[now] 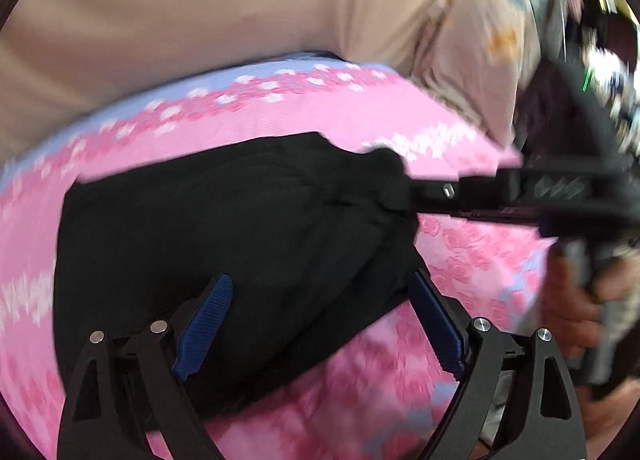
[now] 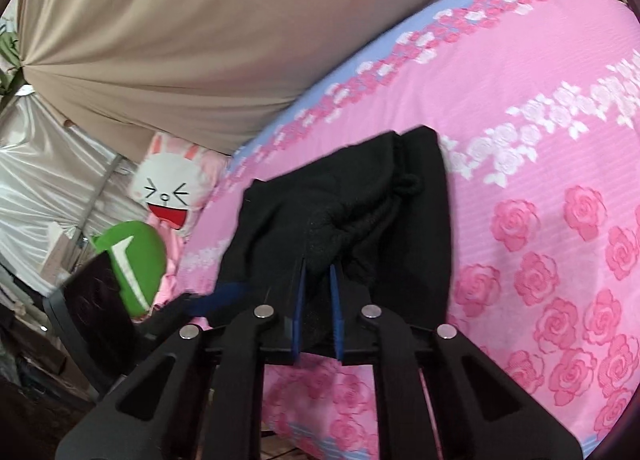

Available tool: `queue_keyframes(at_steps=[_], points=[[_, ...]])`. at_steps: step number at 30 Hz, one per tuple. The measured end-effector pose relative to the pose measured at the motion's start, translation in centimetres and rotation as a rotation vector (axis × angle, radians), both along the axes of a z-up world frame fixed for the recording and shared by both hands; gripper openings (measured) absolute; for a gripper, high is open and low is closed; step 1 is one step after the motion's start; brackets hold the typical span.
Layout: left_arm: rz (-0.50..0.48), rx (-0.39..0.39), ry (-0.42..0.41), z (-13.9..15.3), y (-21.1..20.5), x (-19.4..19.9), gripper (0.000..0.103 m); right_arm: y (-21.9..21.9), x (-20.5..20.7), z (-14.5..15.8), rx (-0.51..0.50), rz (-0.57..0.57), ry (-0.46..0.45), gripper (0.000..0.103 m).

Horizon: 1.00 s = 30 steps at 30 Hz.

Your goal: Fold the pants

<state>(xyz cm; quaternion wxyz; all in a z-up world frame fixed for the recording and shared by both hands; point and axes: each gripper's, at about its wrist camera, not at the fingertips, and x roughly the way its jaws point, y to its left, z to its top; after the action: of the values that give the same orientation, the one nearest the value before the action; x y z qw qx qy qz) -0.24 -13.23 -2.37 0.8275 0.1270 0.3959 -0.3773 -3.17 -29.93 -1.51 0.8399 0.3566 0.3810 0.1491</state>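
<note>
The black pants [image 1: 224, 228] lie bunched on a pink rose-print bedsheet [image 1: 288, 116]. My left gripper [image 1: 320, 300] is open, its blue pads on either side of the near edge of the pants. My right gripper [image 2: 318, 280] is shut on a bunched fold of the black pants [image 2: 360, 196] and holds it. In the left wrist view the right gripper [image 1: 404, 190] reaches in from the right and grips the cloth at its right end. The left gripper's blue pad [image 2: 224, 296] shows blurred at the lower left of the right wrist view.
A beige curtain [image 2: 180, 40] hangs behind the bed. A white rabbit cushion [image 2: 168, 192] and a green cushion [image 2: 140, 260] lie at the bed's left end. The sheet's blue edge [image 2: 360, 64] runs along the far side. A hand [image 1: 572, 300] holds the right gripper.
</note>
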Motion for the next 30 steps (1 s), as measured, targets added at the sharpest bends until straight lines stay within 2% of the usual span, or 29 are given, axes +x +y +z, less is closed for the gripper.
queue_keyframes(at_steps=[1, 3, 4, 5, 6, 7, 9, 10, 12, 14, 15, 16, 19, 20, 21, 23, 24, 26, 27, 28, 29, 30], points=[[-0.008, 0.028, -0.011, -0.7, -1.5, 0.0, 0.087, 0.1, 0.2, 0.3, 0.005, 0.010, -0.010, 0.008], [0.026, 0.054, -0.019, -1.6, -2.9, 0.5, 0.064, 0.4, 0.4, 0.8, 0.001, 0.028, -0.027, 0.008], [0.042, 0.063, -0.025, -1.9, -3.3, 1.0, 0.034, 0.5, 0.5, 1.0, -0.010, 0.037, -0.034, 0.008], [0.032, 0.041, 0.002, -1.8, -3.0, 1.5, 0.017, 0.3, 0.2, 1.2, -0.032, 0.017, -0.038, 0.010], [0.041, -0.013, 0.064, -1.3, -2.0, 2.3, 0.016, -0.1, -0.2, 1.5, -0.073, -0.021, -0.043, 0.014], [0.055, -0.051, 0.087, -0.7, -1.1, 2.9, 0.013, -0.5, -0.6, 1.6, -0.120, -0.052, -0.043, 0.018], [0.082, -0.143, 0.087, 1.4, 1.4, 3.4, 0.013, -1.5, -1.8, 1.4, -0.193, -0.103, -0.036, 0.046], [0.094, -0.184, 0.071, 3.0, 3.0, 3.3, 0.013, -1.7, -2.2, 1.0, -0.234, -0.111, -0.020, 0.049], [0.109, -0.222, 0.019, 5.4, 4.9, 3.0, 0.013, -1.6, -2.7, -0.7, -0.287, -0.100, 0.042, 0.050], [0.136, -0.239, -0.037, 7.5, 6.5, 2.6, 0.012, -1.3, -2.6, -2.5, -0.244, -0.078, 0.088, 0.050], [0.142, -0.249, -0.041, 8.0, 7.0, 2.7, 0.012, -0.7, -2.1, -3.6, -0.237, -0.066, 0.106, 0.046], [0.145, -0.267, -0.029, 8.5, 7.5, 2.8, 0.012, -0.1, -1.7, -4.2, -0.268, -0.054, 0.105, 0.021], [0.146, -0.269, -0.031, 8.7, 7.8, 2.5, 0.012, 0.7, -1.9, -3.0, -0.376, -0.092, 0.062, 0.007], [0.135, -0.260, -0.033, 8.6, 7.6, 2.3, 0.012, 0.4, -2.4, -2.4, -0.396, -0.112, 0.049, 0.005], [0.125, -0.257, -0.030, 8.5, 7.4, 1.7, 0.012, -0.3, -2.9, -1.9, -0.440, -0.154, 0.056, 0.000], [0.074, -0.237, 0.021, 6.5, 5.6, 1.6, 0.014, -1.2, -3.1, -2.7, -0.555, -0.207, 0.112, 0.000], [0.053, -0.210, 0.050, 5.2, 4.6, 1.5, 0.016, -2.7, -3.2, -3.9, -0.506, -0.226, 0.161, 0.000], [0.011, -0.151, 0.132, 2.0, 2.1, 1.6, 0.020, -5.2, -4.2, -4.6, -0.344, -0.304, 0.187, 0.003], [-0.006, -0.142, 0.164, 1.1, 1.5, 1.6, 0.023, -6.4, -5.1, -4.2, -0.255, -0.338, 0.155, 0.006], [-0.017, -0.144, 0.207, 0.0, 1.0, 1.6, 0.026, -6.9, -5.4, -3.7, -0.224, -0.349, 0.131, 0.021], [-0.015, -0.163, 0.215, 0.1, 1.3, 1.6, 0.026, -7.1, -5.7, -3.1, -0.203, -0.355, 0.106, 0.035], [-0.019, -0.189, 0.219, 0.5, 1.9, 1.6, 0.028, -7.1, -5.7, -2.3, -0.194, -0.350, 0.080, 0.062]])
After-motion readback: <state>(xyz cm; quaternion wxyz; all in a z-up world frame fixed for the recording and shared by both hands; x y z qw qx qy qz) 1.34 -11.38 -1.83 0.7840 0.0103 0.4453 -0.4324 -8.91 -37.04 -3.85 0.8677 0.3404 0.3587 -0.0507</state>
